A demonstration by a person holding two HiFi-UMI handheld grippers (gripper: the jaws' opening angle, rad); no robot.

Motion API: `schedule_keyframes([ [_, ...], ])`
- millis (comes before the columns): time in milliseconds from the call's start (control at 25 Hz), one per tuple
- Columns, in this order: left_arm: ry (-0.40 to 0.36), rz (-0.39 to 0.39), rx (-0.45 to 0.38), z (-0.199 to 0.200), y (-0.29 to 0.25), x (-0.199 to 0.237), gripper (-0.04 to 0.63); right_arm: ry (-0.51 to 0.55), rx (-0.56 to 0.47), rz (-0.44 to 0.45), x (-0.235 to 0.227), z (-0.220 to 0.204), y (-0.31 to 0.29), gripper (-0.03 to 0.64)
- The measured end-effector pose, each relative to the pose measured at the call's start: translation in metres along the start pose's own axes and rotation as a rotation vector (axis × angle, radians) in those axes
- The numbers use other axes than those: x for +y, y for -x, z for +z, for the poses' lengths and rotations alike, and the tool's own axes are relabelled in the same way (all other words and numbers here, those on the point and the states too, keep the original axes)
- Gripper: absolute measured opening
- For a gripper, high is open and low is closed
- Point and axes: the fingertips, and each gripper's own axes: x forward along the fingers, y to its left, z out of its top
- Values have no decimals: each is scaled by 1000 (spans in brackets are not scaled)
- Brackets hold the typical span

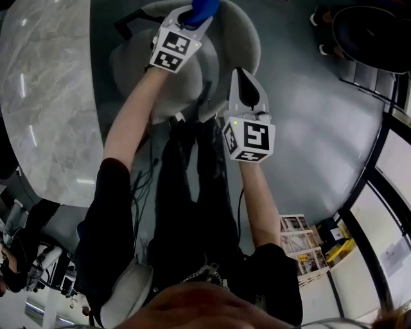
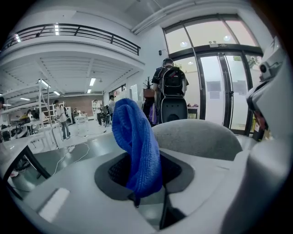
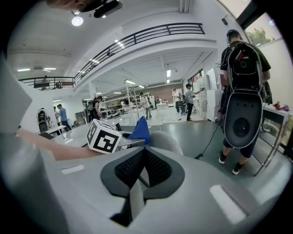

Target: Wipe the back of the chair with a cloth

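A blue cloth (image 2: pixel 136 146) stands up from between the jaws of my left gripper (image 2: pixel 142 179), which is shut on it. In the head view that gripper (image 1: pixel 194 18) holds the cloth (image 1: pixel 204 8) over the top of the grey upholstered chair (image 1: pixel 231 38). The chair's rounded back (image 2: pixel 197 137) lies just beyond the cloth. My right gripper (image 1: pixel 241 76) hovers to the right of the chair, jaws shut with nothing between them. From the right gripper (image 3: pixel 143 171) I see the left gripper's marker cube (image 3: pixel 104 136), the cloth (image 3: pixel 139 130) and the chair back (image 3: pixel 167 141).
A grey marble table (image 1: pixel 45 96) fills the left. A person with a backpack (image 3: pixel 242 68) stands near glass doors (image 2: pixel 215 87). A black round stand (image 1: pixel 372 32) is at the far right, and a low rack with papers (image 1: pixel 298 241) sits near my right side.
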Motion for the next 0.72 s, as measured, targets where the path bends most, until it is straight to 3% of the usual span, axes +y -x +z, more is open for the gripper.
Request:
schedule_keyframes([
  [200, -10, -29, 18, -5, -13, -10, 123, -25, -2, -56, -18, -6, 12, 3],
  [720, -51, -105, 47, -11, -16, -51, 114, -33, 3, -69, -23, -15, 26, 3],
])
